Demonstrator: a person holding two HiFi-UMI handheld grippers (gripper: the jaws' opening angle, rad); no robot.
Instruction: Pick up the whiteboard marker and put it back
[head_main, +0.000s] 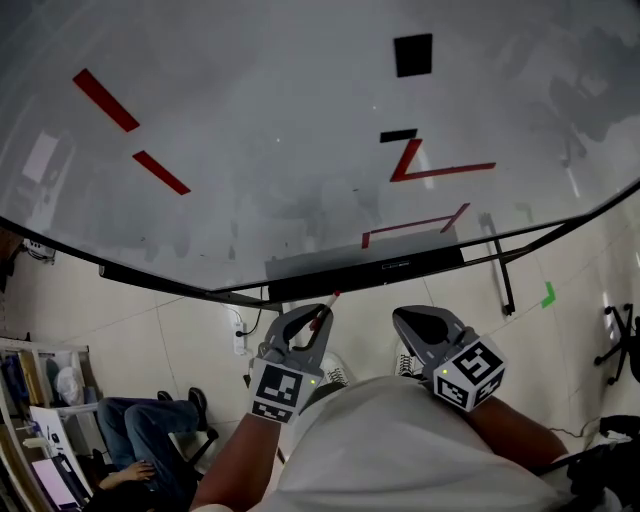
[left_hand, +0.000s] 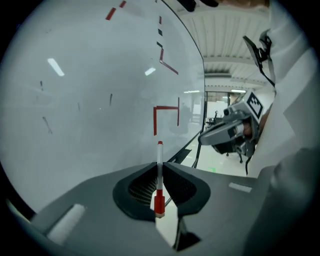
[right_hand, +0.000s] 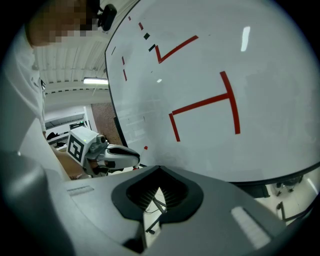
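- Left tool (left_hand: 160, 164): jaws pressed onto the whiteboard marker (left_hand: 159, 177), pinching its barrel about midway. The marker lies along the line between the jaws, far end pointing towards the whiteboard (head_main: 280, 130).
- Right tool (right_hand: 161, 169): jaws pressed together with nothing between them, held beside the left tool and below the board.
- Position of the marker: in the air, clear of the board surface and below the dark ledge (head_main: 370, 270) along the board's lower edge. In the head view only its far end shows past the left tool.
- Step in hand (judged): carrying the marker back to its resting place, probably that ledge. Keep the pinch firm, since the barrel is smooth and round. Bring the marker level with the ledge and lay it lengthwise, then spread the jaws only once it rests there, so that it does not roll off.
- Appearance of the marker: slim white barrel, with a longer red section at the near end and a small red tip at the far end.
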